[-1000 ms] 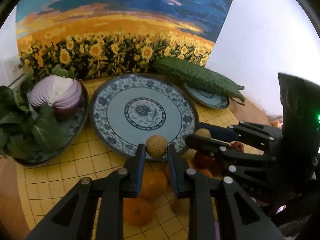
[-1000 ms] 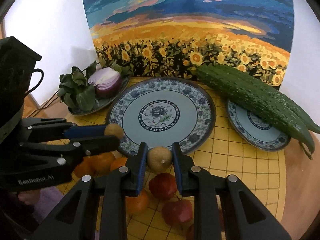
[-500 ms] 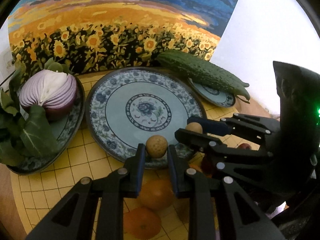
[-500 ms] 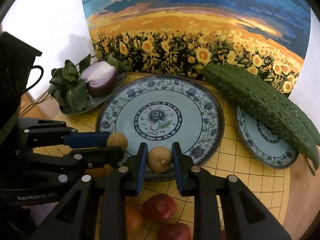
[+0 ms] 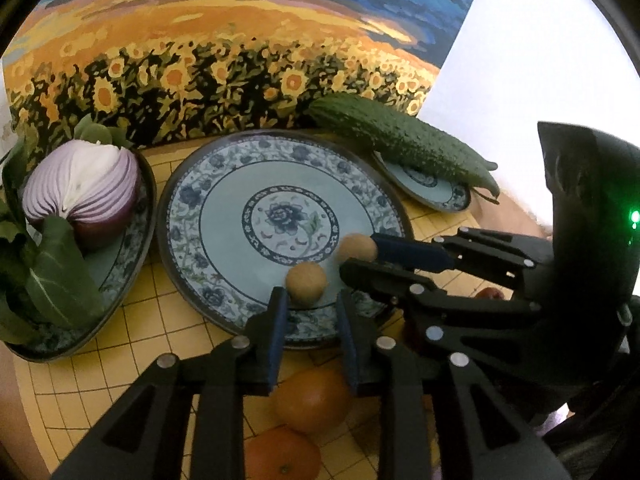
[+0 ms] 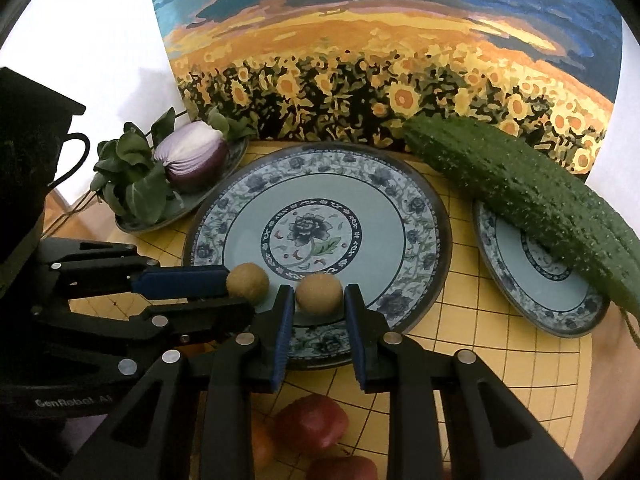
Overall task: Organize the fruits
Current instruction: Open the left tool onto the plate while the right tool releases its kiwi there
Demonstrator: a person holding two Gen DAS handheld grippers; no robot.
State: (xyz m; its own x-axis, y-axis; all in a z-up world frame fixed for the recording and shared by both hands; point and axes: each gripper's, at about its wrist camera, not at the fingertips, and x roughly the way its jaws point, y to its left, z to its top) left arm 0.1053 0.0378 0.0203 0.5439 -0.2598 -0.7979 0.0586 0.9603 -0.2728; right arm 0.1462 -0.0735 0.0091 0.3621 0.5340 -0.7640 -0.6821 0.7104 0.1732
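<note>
Fingers (image 5: 276, 320) of both grippers have just been parting, each pair loose around 1 longan: left longan (image 5: 306, 283) and right longan (image 6: 319, 294) rest on the plate (image 6: 416, 216). Release step; next, withdraw and fetch oranges (image 5: 310, 398).

A large plate (image 6: 416, 216) sits mid-counter (image 6: 500, 344), just in front of a painting (image 6: 360, 60) standing along the back edge. Toward the left edge lies a dish (image 6: 180, 216) carrying a halved onion (image 6: 192, 156) and leafy greens (image 6: 136, 184); toward the right edge a small plate (image 6: 520, 280) bears a cucumber (image 6: 520, 184) lying across it, one end reaching back to the painting. Two round fruits lie side by side on the large plate's near part: the left fruit (image 6: 247, 281) and the right fruit (image 6: 319, 294). Before the plate, near the front edge, lie two oranges (image 5: 310, 400) on the left and red fruits (image 6: 312, 420) on the right.
</note>
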